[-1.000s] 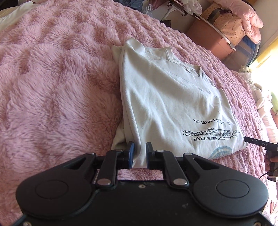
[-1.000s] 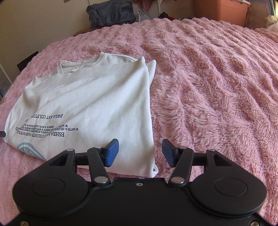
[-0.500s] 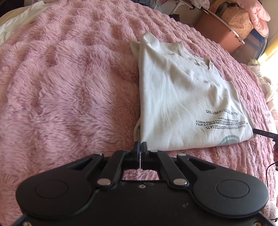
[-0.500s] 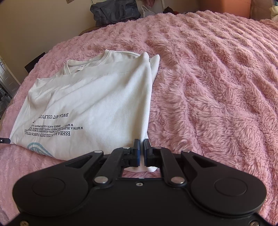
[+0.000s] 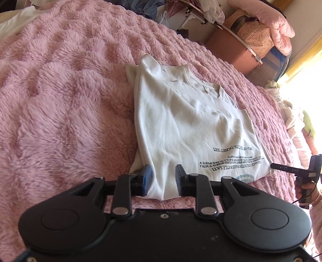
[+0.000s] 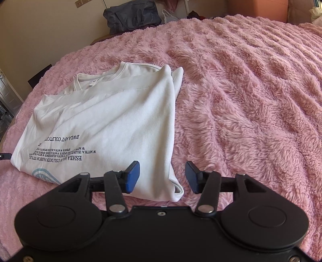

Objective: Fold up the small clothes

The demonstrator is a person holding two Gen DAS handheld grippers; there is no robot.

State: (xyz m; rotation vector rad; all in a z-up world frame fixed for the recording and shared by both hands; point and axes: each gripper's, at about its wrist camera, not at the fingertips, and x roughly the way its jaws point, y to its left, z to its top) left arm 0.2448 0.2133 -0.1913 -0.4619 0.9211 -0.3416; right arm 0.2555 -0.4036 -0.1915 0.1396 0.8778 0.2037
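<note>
- a white t-shirt (image 5: 187,129) lies folded lengthwise on a fluffy pink blanket (image 5: 60,112) that covers the bed; its collar points away from both cameras and its hem is nearest them.
- dark printed text and a pale blue swirl sit upside down near the hem in both views.
- the left claw (image 5: 162,179) is spread, its blue pads either side of the shirt's near left corner; the cloth lies between them, not pinched.
- the right claw (image 6: 162,177) is spread wider, straddling the near right corner (image 6: 175,189) of the shirt, where the folded layers curl up a little.
- in the left wrist view the other gripper's tip shows at the far right edge, beside the shirt's corner; the hand holding it is only partly in view, so its grip is hard to judge.
- beyond the bed stand a dark bag (image 6: 132,16) against the wall, a brown box (image 5: 231,48) and a pile of pink bedding (image 5: 273,28).
</note>
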